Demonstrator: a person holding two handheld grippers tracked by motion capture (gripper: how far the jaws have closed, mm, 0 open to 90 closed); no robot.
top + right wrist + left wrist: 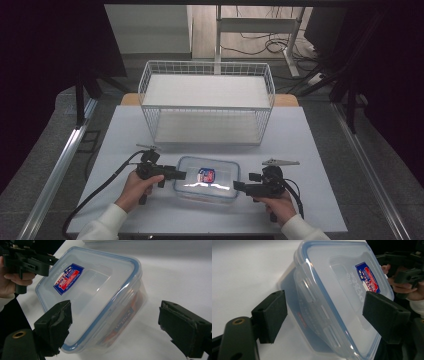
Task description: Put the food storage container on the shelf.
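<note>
the clear plastic container (206, 178) sits flat on the white desk (300, 145) near the person's edge, its blue-rimmed lid (342, 277) on and a red and blue label (206, 175) facing up on top. the left hand-held gripper (181, 174) is at the container's left end and the right hand-held gripper (237, 186) at its right end, both pointing inward toward each other. in the left gripper view the black jaws stand wide apart, one out over the bare desk and the other over the lid, with the container's short side and its lid clasp (308, 291) between them; i can't tell whether either pad touches the plastic. in the right gripper view the jaws are likewise spread, the corner of the container between them, one pad close against the lid's edge and the other well clear over the desk. behind the container, toward the far side of the desk, stands a white wire rack (207, 102) with two shelves, its open front facing the person; the stretch of desk between container and rack is bare. a black cable (95, 195) trails from the left hand-held gripper off the near left edge of the desk. beyond the desk there are loose cables (272, 46) on the floor and a white frame (257, 25).
</note>
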